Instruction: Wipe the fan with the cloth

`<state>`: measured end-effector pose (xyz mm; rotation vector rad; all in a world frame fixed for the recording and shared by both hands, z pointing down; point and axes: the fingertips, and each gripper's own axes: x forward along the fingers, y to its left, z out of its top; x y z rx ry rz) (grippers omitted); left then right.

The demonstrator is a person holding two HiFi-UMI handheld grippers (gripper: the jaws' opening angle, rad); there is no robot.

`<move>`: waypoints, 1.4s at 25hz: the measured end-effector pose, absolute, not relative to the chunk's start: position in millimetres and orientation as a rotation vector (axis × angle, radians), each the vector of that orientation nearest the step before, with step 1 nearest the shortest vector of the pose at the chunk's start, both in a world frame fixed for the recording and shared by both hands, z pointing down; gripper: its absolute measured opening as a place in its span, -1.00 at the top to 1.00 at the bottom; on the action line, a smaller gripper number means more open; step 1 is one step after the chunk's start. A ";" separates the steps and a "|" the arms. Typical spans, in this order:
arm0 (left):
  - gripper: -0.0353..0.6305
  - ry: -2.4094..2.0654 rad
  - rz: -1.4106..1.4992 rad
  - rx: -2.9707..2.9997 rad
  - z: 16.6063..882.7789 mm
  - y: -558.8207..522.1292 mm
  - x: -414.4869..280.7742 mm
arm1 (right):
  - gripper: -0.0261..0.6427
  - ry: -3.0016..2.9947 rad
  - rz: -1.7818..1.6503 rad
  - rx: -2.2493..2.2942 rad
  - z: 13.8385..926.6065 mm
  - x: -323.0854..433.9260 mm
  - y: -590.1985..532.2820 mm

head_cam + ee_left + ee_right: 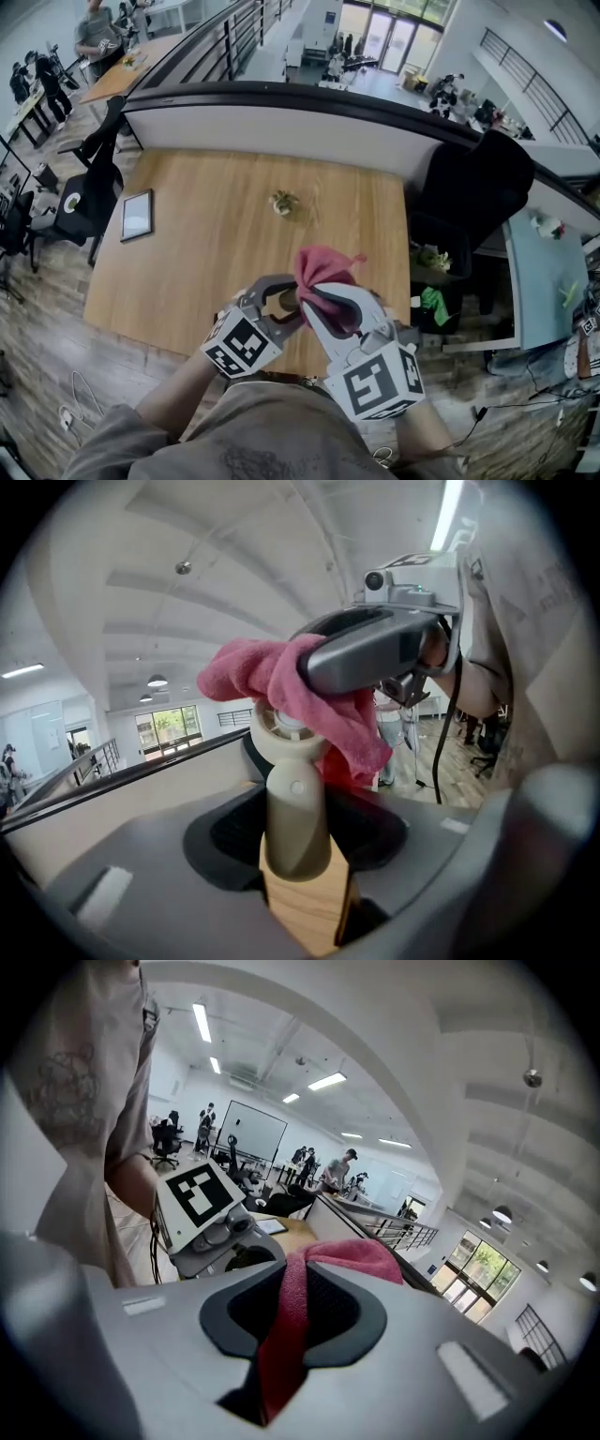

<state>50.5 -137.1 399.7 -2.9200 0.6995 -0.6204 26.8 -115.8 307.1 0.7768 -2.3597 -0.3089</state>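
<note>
My left gripper (281, 298) is shut on the handle of a small beige handheld fan (295, 803), which stands upright between the jaws. A pink cloth (323, 270) lies bunched over the fan's round head (279, 728). My right gripper (330, 307) is shut on this cloth (286, 1321), which runs pinched between its pads and spills out in front. In the left gripper view the right gripper (375, 653) presses the cloth (281, 682) onto the top of the fan. Both grippers are held close together above the near edge of the wooden table (206, 253).
A tablet (137, 215) lies at the table's left side and a small plant-like item (283, 202) sits near its middle. A black chair (89, 183) stands to the left. A dark bin (439, 251) and a black jacket stand right of the table.
</note>
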 end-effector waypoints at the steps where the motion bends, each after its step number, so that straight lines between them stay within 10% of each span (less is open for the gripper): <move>1: 0.32 0.699 -0.607 -2.920 396.7 -137.1 50.1 | 0.73 -2.350 -0.315 0.791 306.7 28.3 -118.1; 35: 0.32 0.372 -0.193 -3.226 369.9 -114.8 37.8 | 0.73 -2.740 -0.059 1.029 270.2 90.6 -142.3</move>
